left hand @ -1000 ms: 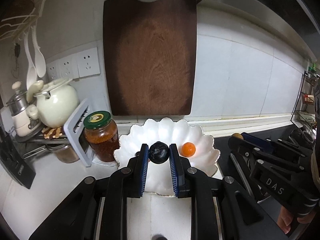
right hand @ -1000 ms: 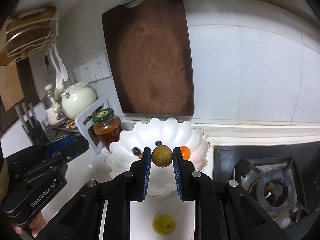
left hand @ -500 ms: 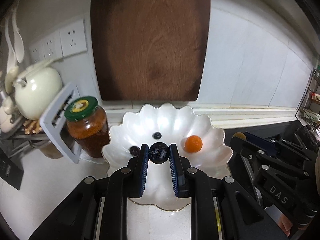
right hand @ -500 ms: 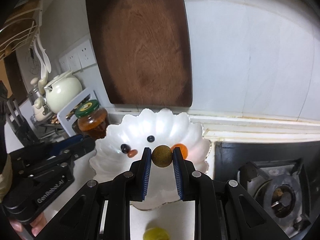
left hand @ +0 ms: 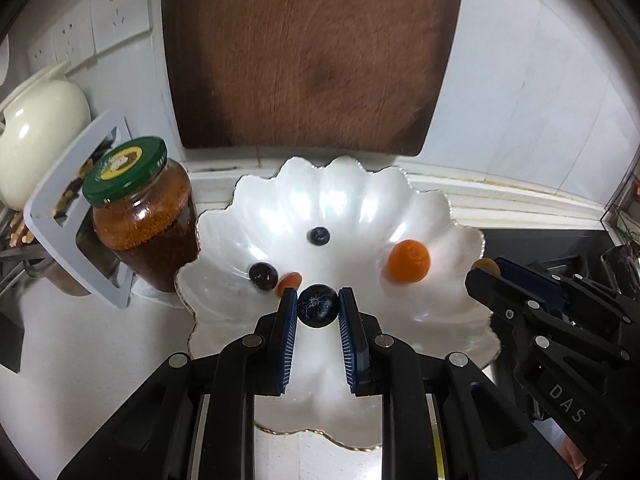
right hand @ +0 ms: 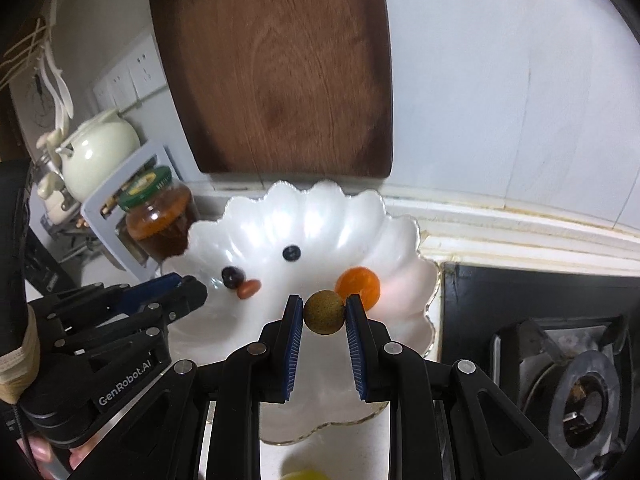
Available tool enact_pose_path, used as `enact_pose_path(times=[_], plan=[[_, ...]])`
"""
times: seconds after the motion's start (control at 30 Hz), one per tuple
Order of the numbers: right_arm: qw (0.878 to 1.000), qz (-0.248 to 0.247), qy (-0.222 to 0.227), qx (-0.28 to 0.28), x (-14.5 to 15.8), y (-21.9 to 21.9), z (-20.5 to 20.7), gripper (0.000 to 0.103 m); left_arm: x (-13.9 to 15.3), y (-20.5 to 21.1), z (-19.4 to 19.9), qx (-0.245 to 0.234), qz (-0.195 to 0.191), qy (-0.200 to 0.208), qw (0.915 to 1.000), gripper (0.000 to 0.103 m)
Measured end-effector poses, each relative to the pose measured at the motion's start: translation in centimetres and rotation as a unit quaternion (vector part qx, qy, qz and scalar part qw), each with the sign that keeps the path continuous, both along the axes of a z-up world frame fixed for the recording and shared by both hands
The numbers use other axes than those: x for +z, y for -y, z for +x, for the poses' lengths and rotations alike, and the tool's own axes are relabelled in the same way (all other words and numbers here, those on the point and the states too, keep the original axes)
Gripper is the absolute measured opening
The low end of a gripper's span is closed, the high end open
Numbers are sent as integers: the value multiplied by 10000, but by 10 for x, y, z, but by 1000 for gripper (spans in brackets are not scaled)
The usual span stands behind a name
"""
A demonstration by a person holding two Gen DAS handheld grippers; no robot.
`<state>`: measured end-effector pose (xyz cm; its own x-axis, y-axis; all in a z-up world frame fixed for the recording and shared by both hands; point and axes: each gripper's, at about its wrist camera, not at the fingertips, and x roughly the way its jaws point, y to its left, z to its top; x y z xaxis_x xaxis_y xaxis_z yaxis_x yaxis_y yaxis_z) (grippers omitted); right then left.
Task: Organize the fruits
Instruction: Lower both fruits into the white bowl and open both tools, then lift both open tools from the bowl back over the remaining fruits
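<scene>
gripping a dark round fruit [left hand: 318, 305] between its blue pads, the left gripper [left hand: 318, 308] hangs over the near half of the white scalloped bowl [left hand: 452, 216], judged to be so the fruit can drop among the others. its skin is near black with a pale starburst mark. deeper in the bowl lie two small dark berries [left hand: 319, 236] and a small reddish piece [left hand: 290, 280], with an orange fruit [left hand: 408, 261] toward the bowl's right side. a green-lidded jar [left hand: 140, 216] stands just left of the bowl.

from the right wrist view, the right gripper [right hand: 324, 312] is clamped on a tan, rough-skinned round fruit [right hand: 324, 312], poised above the bowl's near right part, just in front of the orange fruit. a yellow-green fruit [right hand: 306, 474] lies on the counter outside the bowl's near rim.
</scene>
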<state>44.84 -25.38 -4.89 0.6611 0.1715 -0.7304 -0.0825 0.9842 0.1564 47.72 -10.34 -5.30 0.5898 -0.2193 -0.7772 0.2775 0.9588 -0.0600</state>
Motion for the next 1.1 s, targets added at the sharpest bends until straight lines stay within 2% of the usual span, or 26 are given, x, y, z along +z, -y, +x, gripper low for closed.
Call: enact_pose_path(times=[0.4, 0.6, 0.7, 0.77, 0.8, 1.1], plan=[[9986, -195, -478, 87, -32, -8, 20, 24, -31, 2, 21, 58, 336, -387, 9987, 22], [9971, -197, -736, 79, -47, -6, 29, 24, -39, 5, 26, 53, 537, -418, 9977, 23], [9968, -225, -764, 2, -49, -3, 30, 27, -39, 6, 27, 44, 556, -415, 9976, 36], [9967, -259, -765, -65, -49, -1, 30, 35, -38, 6, 26, 74, 610, -345, 9975, 39], [9968, -279, -748, -72, -48, -1, 30, 36, -37, 6, 25, 82, 633, -326, 9974, 42], [9975, -386, -593, -68, -36, 0, 19, 36, -22, -3, 9, 210, 610, -85, 9979, 52]])
